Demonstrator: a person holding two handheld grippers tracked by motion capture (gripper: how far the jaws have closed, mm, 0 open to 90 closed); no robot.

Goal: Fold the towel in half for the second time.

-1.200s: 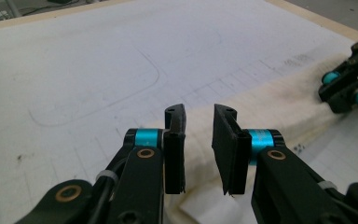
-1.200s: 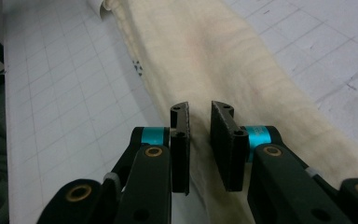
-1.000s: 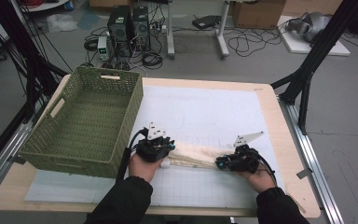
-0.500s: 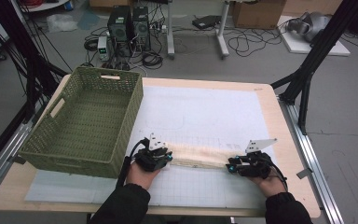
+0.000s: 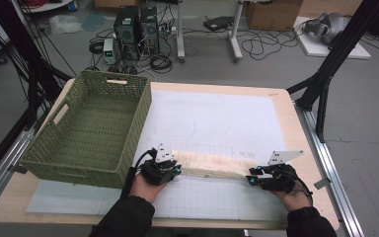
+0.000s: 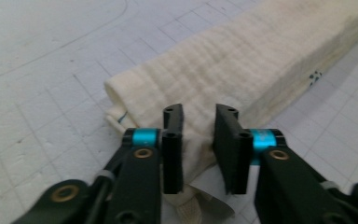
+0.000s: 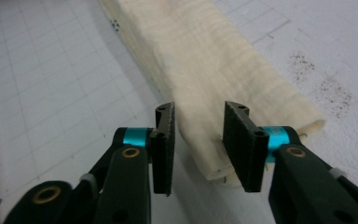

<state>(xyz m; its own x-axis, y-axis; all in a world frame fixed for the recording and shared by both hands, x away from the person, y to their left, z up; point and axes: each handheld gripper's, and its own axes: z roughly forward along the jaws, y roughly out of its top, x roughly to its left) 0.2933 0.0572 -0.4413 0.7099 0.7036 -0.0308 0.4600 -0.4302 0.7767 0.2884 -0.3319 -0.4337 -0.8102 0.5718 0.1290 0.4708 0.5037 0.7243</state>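
Note:
A cream cloth (image 5: 212,165), folded into a long strip, lies on the white grid mat (image 5: 217,118) between my two grippers. My left gripper (image 5: 176,170) holds the strip's left end. In the left gripper view its jaws (image 6: 199,112) have just been closing and now pinch bunched cloth (image 6: 242,60). My right gripper (image 5: 250,177) is at the strip's right end. In the right gripper view its jaws (image 7: 199,109) have just been opening. The cloth end (image 7: 214,60) lies between them, with a gap beside the left pad.
A green woven basket (image 5: 143,111) stands on the left of the table, just beside my left hand. The wooden table edge (image 5: 296,128) runs down the right. Black frame legs, cables and computers stand on the floor beyond the table.
My right hand has moved to the right, and the cloth now lies drawn out straighter and longer between the grippers. The left hand has stayed about where it was.

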